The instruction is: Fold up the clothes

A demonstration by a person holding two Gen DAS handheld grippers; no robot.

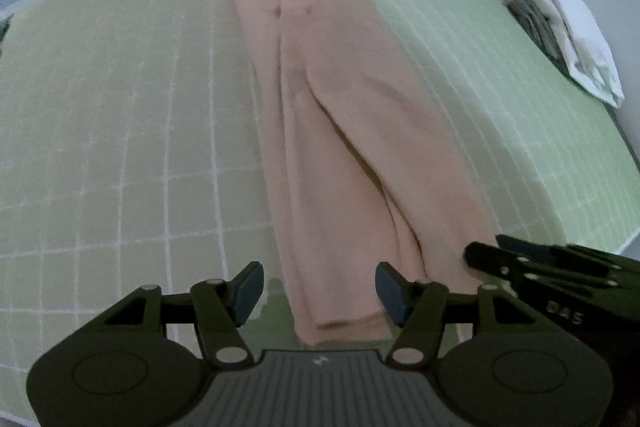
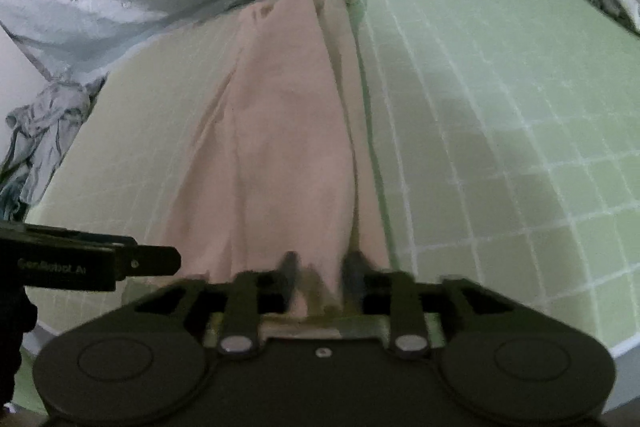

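Left wrist view, left gripper (image 1: pixel 320 293): angled steeply down, jaws apart, nothing clamped.
Pink garment (image 1: pixel 340 131): folded lengthwise on the green grid mat (image 1: pixel 120 147); near end lies between the fingers.
Open room: bare mat on both sides.
Right wrist view, right gripper (image 2: pixel 320 277): angled down, blurred; cloth sits between the jaws, grip uncertain.
Mat edge: near, at lower right.

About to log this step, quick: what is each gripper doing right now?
Left gripper: open, holding nothing, over the pink garment's near end.
Right gripper: garment between its fingers; grip cannot be told.
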